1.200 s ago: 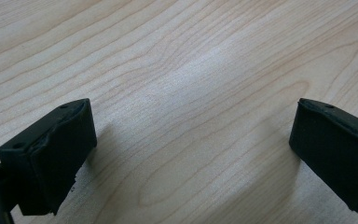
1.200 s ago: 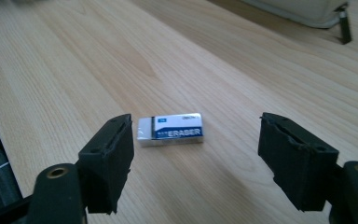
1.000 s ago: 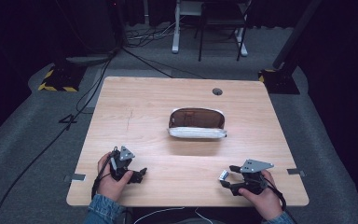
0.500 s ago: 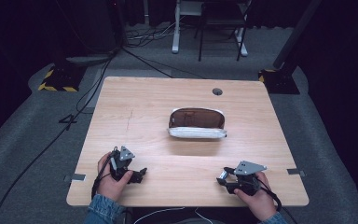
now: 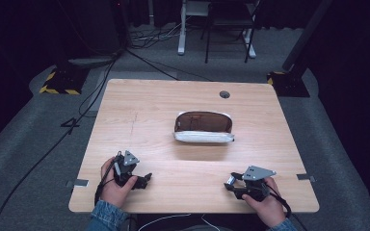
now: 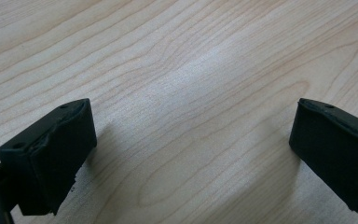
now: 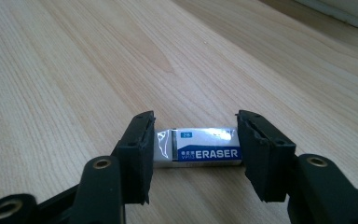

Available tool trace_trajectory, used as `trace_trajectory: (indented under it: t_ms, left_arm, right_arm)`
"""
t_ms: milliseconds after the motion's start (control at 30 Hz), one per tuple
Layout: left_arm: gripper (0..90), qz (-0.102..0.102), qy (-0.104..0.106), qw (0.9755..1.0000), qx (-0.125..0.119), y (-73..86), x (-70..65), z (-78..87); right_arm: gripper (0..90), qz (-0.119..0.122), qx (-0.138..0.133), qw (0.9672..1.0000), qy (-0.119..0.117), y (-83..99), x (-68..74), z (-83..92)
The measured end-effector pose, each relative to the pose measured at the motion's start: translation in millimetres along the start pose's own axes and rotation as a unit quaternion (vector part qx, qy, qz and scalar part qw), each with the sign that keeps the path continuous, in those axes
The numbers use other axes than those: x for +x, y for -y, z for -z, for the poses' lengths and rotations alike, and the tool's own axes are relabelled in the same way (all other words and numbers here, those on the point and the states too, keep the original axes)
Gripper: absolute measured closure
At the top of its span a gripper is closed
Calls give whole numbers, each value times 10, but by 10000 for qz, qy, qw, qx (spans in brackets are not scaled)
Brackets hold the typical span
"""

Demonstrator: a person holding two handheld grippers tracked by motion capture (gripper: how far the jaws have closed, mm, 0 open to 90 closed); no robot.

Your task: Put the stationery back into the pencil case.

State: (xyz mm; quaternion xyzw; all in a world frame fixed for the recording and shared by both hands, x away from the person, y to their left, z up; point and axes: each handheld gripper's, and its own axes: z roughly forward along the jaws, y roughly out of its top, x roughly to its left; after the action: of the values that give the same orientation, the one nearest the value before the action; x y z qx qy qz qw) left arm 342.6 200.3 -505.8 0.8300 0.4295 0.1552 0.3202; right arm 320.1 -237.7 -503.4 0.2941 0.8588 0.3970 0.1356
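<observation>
A white eraser [image 7: 198,148] in a blue-printed sleeve lies flat on the wooden table [image 5: 139,120] near its front right. My right gripper [image 7: 196,156] has one jaw pressed against each end of it, shut on it. From above, the eraser [image 5: 230,181] is a small white spot at the tip of the right gripper [image 5: 232,184], which a hand holds low over the table. At the front left my left gripper [image 5: 145,180] rests on the table. Its jaws stand wide apart around bare wood in the left gripper view [image 6: 191,154].
A brown pencil pouch [image 5: 204,127] with a white underside lies unzipped at the table's middle; its pale edge [image 7: 349,11] shows far ahead of the right gripper. A round cable hole [image 5: 225,94] sits near the far edge. Chair legs and cables lie on the floor beyond.
The right hand and gripper have edged slightly left and toward the front edge, settling around the eraser. The left gripper has stayed put.
</observation>
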Motion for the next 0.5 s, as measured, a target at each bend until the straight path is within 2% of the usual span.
trace_trajectory:
  t_ms: [500]
  left_arm:
    - [10,-38,-17,10000,5,-1,5,2]
  right_arm:
    - [490,-217,-248,9994,-128,-198,-108,199]
